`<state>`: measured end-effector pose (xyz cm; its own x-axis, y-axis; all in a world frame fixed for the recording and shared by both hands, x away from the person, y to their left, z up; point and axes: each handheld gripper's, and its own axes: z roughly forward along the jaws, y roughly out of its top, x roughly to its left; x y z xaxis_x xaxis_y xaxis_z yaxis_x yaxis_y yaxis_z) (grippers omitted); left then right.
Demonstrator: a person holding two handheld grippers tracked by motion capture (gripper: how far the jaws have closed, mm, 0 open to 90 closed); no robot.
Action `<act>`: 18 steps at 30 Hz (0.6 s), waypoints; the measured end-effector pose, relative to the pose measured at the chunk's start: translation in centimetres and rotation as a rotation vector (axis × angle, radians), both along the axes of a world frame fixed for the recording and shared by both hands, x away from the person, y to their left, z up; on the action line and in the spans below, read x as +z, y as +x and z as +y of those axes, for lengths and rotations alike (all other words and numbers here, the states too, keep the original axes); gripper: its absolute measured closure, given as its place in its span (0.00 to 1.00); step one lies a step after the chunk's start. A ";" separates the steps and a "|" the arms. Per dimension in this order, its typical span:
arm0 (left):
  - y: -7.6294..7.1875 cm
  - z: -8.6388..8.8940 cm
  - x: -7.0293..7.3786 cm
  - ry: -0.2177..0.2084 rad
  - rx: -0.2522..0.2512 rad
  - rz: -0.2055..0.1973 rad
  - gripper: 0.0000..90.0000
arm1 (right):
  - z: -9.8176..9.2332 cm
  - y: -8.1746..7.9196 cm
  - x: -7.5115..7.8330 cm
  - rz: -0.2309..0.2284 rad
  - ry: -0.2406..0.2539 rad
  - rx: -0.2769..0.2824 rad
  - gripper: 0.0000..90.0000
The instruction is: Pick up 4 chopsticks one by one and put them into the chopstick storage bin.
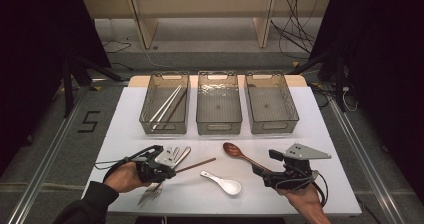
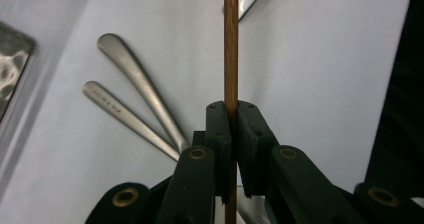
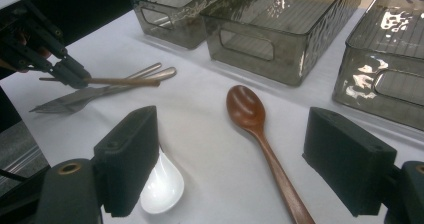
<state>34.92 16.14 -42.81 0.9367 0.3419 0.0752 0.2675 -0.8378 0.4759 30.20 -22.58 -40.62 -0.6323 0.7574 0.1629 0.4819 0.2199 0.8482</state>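
1. We hold a brown chopstick (image 2: 231,44) in the left gripper (image 1: 167,173), near one end; its free length runs forward and to the right over the desk (image 1: 300,134), toward the white spoon (image 1: 226,183).
2. In the left gripper view the stick's long axis runs straight out between the two fingers (image 2: 218,134), in line with the gripper.
3. The left fingers are clenched on the stick: the pads press it from both sides with no gap showing.
4. In the right gripper view the stick appears level and clear of the desk; the fork (image 1: 150,193) and two metal handles (image 2: 135,99) lie beneath and beside it.
5. The left bin (image 1: 150,104) already contains chopsticks (image 1: 169,103). We judge it the likely destination. It lies ahead of the left hand and slightly right, so the left hand is the nearer one.
6. The chopsticks in the bin lie roughly front to back, while the held stick lies more across; we expect it to need turning before lowering.
7. The right gripper (image 1: 267,166) has its fingers (image 3: 127,154) released, spread wide and holding nothing. The wooden spoon (image 3: 260,129) lies on the desk between them, untouched.
8. The middle bin (image 1: 219,121) and right bin (image 1: 292,111) appear empty.
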 end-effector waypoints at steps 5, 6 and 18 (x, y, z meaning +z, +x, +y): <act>0.4 0.4 0.2 -0.012 0.060 -0.005 0.94 | 0.0 0.0 0.0 0.000 0.001 -0.002 0.25; 0.5 0.4 0.2 -0.019 0.071 -0.006 0.93 | 0.0 0.0 0.0 0.000 0.000 -0.002 0.25; 2.2 1.0 1.4 -0.068 0.187 -0.036 0.94 | 0.0 0.0 0.0 0.000 0.000 -0.004 0.25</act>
